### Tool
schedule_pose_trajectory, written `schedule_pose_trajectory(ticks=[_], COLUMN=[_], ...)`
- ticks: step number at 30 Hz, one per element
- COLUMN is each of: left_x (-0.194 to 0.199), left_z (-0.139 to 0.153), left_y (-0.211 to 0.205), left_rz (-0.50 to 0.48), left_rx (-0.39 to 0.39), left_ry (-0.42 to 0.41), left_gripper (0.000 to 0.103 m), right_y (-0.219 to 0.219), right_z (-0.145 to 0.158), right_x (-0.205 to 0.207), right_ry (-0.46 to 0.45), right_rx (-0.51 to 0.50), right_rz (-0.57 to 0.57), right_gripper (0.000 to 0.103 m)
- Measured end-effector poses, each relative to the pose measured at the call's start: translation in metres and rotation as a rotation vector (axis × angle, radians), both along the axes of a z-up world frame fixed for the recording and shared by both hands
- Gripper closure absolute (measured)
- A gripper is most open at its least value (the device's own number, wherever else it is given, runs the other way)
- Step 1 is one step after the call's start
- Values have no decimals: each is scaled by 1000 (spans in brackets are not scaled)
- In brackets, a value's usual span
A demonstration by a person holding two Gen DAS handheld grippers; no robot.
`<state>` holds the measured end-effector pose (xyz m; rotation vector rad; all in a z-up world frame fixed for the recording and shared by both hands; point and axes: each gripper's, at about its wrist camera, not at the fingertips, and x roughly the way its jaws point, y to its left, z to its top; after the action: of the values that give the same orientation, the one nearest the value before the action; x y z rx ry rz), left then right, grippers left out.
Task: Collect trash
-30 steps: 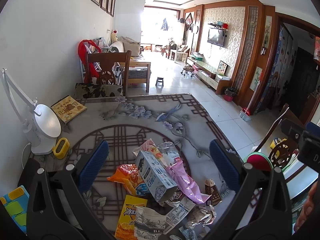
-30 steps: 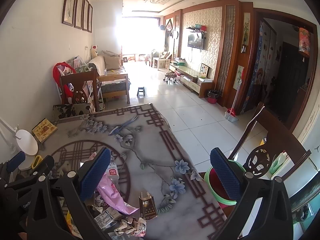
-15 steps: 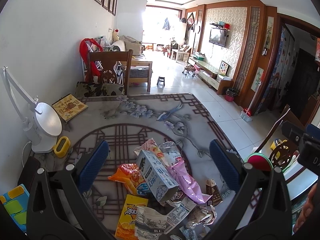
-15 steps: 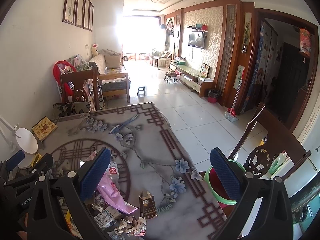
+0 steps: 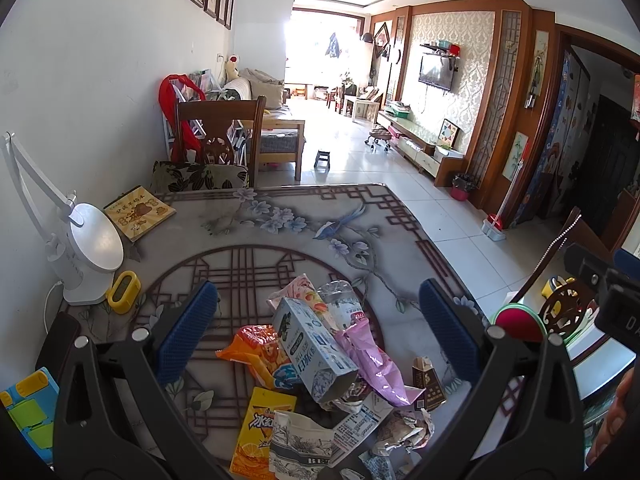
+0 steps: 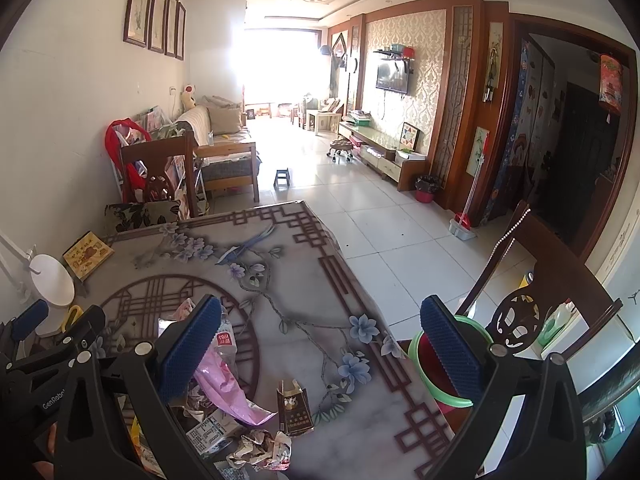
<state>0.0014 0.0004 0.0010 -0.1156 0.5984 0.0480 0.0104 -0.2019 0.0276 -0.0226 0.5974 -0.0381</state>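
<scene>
Hovering wide open and empty, left claw [image 5: 318,330] over heaped wrappers on patterned desk [image 5: 256,236]: pale blue-white carton [image 5: 314,350], orange snack bag [image 5: 260,356], pink plastic film [image 5: 372,364]; nothing collected.

Right view: right claw [image 6: 320,354] likewise spread and empty; brown cigarette pack [image 6: 295,408]; green-rimmed red bin [image 6: 430,364] beside desk; "GenRobot" partly legible.

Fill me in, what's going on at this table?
A person holds two handheld grippers over a table with a floral-patterned cover for trash collection. The left gripper is open above a pile of wrappers, with a pale blue milk carton on top. The right gripper is open too, empty, near a small brown paper box. A red bin with a green rim stands beside the table. Nothing is grasped yet.
</scene>
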Motion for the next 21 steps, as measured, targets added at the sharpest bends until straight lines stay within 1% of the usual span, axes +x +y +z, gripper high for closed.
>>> schedule_pose_trajectory(ticks=[8,12,21], left_x=[1,1,0], left_z=[-3,-5,-8], left_y=[1,2,2], left_rz=[3,8,9], left_rx=[-1,-3,-3], left_ry=[5,8,15], left_gripper=[4,4,4], right_y=[1,1,2], right_z=[1,-4,-6], right_x=[2,-1,0], right_ry=[2,5,8], right_rx=[-1,-3,-4], right_rz=[-1,1,-1], right_gripper=[7,7,7])
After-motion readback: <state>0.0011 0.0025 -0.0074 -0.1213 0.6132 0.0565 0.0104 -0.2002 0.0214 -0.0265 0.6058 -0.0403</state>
